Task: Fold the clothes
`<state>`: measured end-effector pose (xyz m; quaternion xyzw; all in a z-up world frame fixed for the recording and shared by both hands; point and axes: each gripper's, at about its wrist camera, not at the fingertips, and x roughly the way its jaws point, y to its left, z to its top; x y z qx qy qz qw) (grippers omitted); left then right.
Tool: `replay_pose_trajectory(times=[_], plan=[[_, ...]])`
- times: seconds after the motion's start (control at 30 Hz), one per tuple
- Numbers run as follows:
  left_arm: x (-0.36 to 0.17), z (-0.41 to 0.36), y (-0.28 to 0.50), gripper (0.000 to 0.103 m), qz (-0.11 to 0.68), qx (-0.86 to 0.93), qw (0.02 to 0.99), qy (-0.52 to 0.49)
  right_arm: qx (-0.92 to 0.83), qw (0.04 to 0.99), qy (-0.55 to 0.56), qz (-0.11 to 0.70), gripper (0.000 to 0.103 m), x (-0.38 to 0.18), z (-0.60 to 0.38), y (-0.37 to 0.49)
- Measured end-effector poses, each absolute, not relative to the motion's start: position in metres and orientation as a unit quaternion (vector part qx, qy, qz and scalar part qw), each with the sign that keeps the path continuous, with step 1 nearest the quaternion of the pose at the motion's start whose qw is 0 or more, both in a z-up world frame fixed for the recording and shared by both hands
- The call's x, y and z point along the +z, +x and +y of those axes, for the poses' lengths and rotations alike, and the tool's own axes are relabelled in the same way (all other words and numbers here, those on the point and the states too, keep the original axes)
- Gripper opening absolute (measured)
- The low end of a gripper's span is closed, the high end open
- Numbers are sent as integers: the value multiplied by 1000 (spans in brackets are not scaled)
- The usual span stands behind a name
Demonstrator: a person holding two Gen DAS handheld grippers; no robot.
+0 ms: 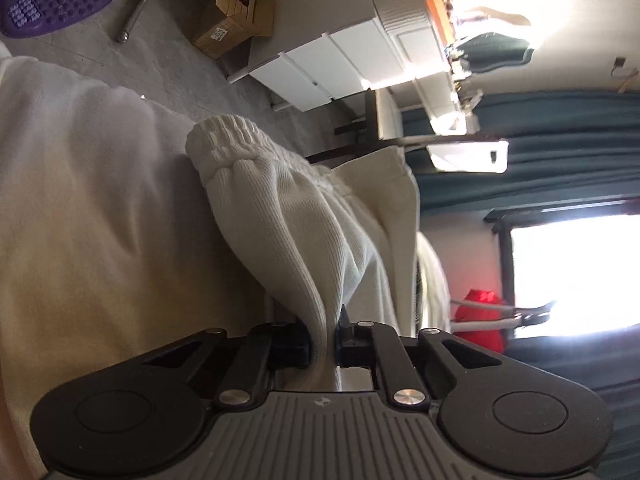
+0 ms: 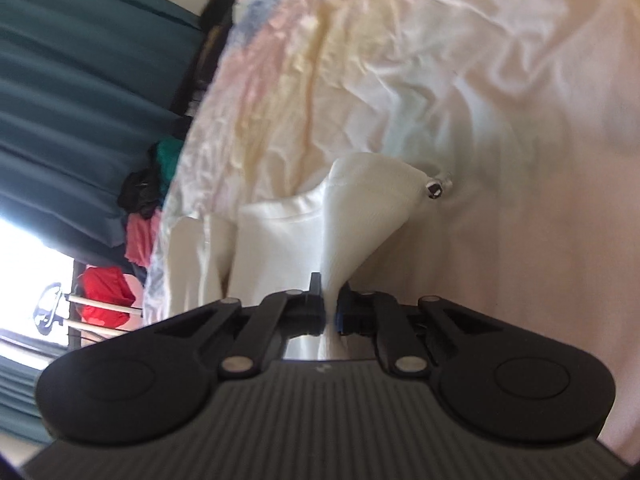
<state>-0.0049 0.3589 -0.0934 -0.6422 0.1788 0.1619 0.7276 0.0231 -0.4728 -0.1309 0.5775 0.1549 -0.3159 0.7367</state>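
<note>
Garment [image 1: 304,216] hangs soft and limp above the bedsheet [image 2: 500,80]; your left gripper [image 1: 323,340] and right gripper [image 2: 330,312] are both clamped on its ribbed cloth, so hold near the elastic waistband [image 1: 224,140].

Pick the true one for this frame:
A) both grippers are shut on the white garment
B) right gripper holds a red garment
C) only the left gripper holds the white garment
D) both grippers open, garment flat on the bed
A: in the left wrist view the left gripper pinches a fold of the white garment near its elastic band, and in the right wrist view the right gripper is clamped on the same white fabric.
</note>
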Motion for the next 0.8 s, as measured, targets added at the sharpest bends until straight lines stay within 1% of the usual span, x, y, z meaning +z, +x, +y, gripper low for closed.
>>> replay_pose_trajectory(times=[0.07,0.17,0.27,0.37,0.47,0.57,0.67,0.8], plan=[[-83,359,-15,9,148,142,734,-647,-305,748,572,143,8,-119,-472,16],[-60,360,-22,9,134,118,754,-632,-286,761,567,134,8,-102,-475,11],[-34,363,-6,9,140,109,768,-615,-268,773,560,131,8,-81,-477,23],[-6,368,28,9,143,110,783,-596,-257,796,532,134,8,-56,-474,63],[-3,365,95,10,154,114,791,-581,-250,815,504,137,8,-32,-474,115],[-2,362,165,10,166,119,799,-566,-239,828,489,136,8,-19,-477,183],[-1,360,234,10,178,124,806,-550,-242,863,418,146,8,-14,-472,258],[-5,353,327,11,198,134,818,-523,-269,898,298,179,8,-35,-459,350]])
